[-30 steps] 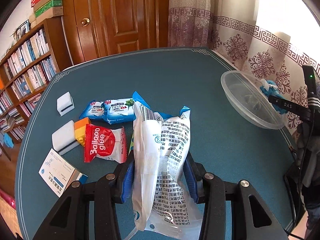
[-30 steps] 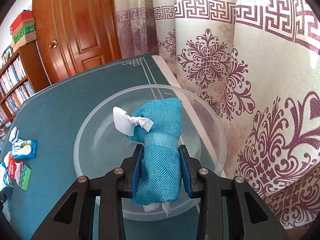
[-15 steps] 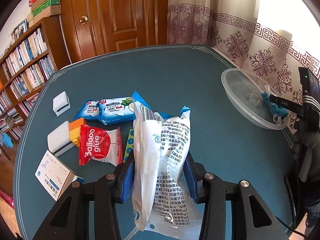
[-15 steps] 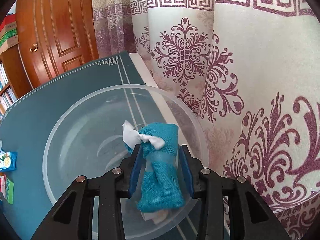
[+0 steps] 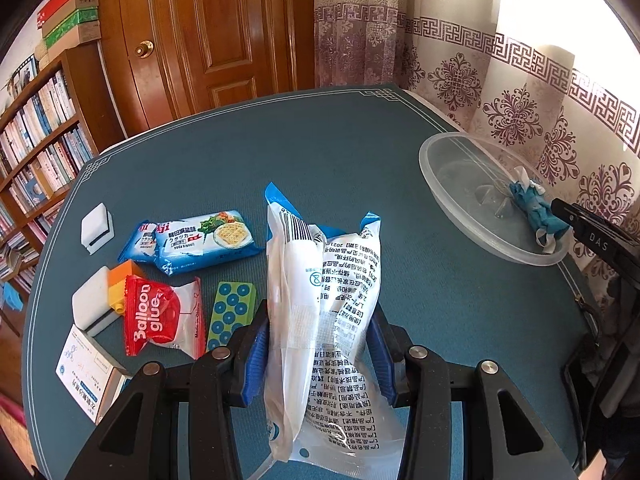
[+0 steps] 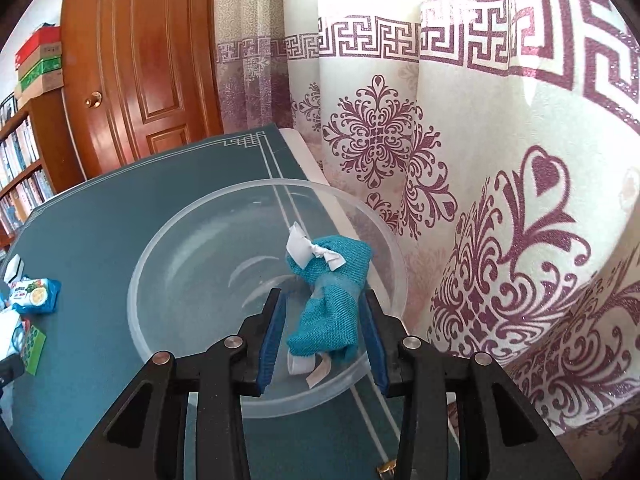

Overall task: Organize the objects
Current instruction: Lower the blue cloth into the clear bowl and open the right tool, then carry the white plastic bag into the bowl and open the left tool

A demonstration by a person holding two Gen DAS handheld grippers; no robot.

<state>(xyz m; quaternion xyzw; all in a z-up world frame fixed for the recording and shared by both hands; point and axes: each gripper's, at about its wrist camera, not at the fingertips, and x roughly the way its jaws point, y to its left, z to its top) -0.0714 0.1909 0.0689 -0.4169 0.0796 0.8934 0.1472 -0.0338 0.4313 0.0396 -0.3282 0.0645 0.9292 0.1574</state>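
Over the clear bowl (image 6: 168, 264), the right gripper (image 6: 324, 334) sits spread around a teal cloth bundle (image 6: 332, 308); the left gripper (image 5: 318, 354) pinches a white packet (image 5: 320, 304) above the table (image 5: 328, 152).

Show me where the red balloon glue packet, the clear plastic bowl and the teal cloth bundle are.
Red balloon glue packet (image 5: 154, 316): left wrist view, on its red printed face.
Clear plastic bowl (image 6: 188, 240): right wrist view, on its left inner wall.
Teal cloth bundle (image 6: 330, 312): right wrist view, on its woven middle.

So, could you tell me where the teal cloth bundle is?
The teal cloth bundle lies inside the clear plastic bowl near the curtain, between the open right gripper.
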